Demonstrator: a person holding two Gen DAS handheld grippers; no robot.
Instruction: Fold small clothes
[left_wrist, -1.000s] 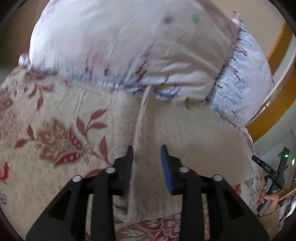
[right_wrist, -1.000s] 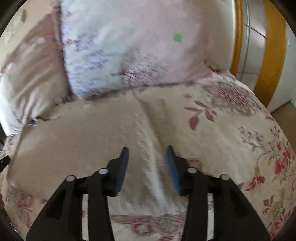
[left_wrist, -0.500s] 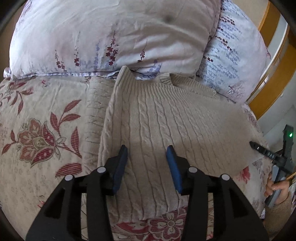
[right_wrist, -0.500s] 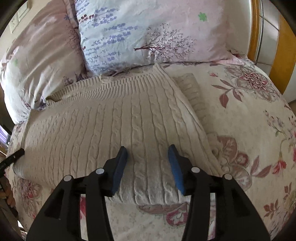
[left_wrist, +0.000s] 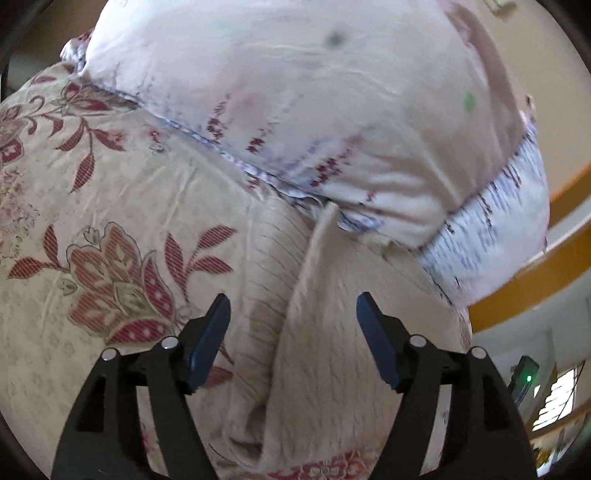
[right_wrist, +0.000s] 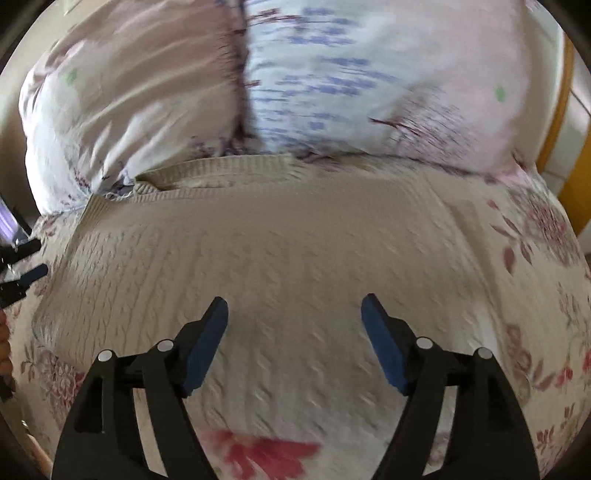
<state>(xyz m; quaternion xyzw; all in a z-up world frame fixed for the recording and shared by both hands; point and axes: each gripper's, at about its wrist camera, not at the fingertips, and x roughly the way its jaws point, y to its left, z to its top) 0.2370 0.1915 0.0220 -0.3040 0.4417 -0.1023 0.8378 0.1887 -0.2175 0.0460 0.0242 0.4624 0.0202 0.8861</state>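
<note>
Both my claws, left (left_wrist: 293, 325) and right (right_wrist: 294, 330), hang spread wide, gripping nothing. The sweater (right_wrist: 280, 258) lies flat on the bedspread (left_wrist: 110, 206), just under the pillows (right_wrist: 332, 85). One sleeve looks tucked; the main folds remain.

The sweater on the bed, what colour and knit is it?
The sweater is beige, cable-knit; the right wrist view shows it best.

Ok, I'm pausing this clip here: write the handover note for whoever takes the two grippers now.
Left gripper: open, holding nothing, over the sweater's folded-in side.
Right gripper: open, holding nothing, over the sweater's body.
Sweater lies flat on the floral bedspread, collar toward the pillows.
Done: sides appear folded in.
Left: fold it across its length, then tidy it.
</note>
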